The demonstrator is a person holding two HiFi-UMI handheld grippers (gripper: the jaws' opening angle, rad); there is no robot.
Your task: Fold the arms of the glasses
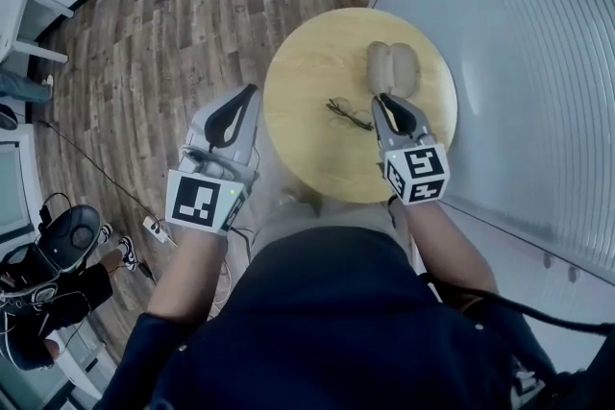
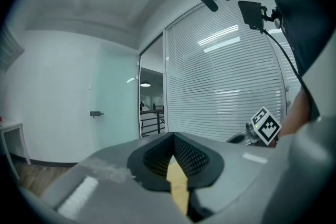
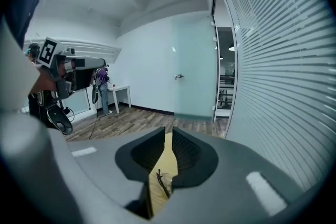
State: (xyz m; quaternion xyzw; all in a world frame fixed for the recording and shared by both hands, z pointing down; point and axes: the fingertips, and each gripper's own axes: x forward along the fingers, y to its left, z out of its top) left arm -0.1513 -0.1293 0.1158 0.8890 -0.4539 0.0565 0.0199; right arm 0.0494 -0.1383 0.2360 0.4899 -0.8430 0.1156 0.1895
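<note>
Head view: a round wooden surface [image 1: 307,53] stands beside a slatted glass wall [image 1: 519,62]; both tongs hang above it, well clear of the top, touching nothing.
Glasses [image 1: 348,113]: a thin dark frame lying near the middle of the surface, just short of a pale case [image 1: 392,67] that sits toward the far side; the arms are too fine to tell whether they are folded or spread.
Left tongs [image 1: 253,93]: over the near left rim, partly above the wood floor [image 1: 163,34]; the left gripper view shows the tips met in a point with only the yellow of the surface below them, so they are closed and empty; they look out across the room rather than down.
Right tongs [image 1: 382,99]: close over the right end of the frame, tilted downward; the right gripper view shows a narrow slit between the pads with the glasses small and far beneath it; nothing gripped.
Why held so: my guess is that the slim gap suits a thin temple arm, and the right side is lined up on the frame for that reason.
Stage: no contact now, so folding is either ahead or finished; I cannot say which.
Risk: a light wire frame may skate on smooth wood unless the other tongs steady it.
</note>
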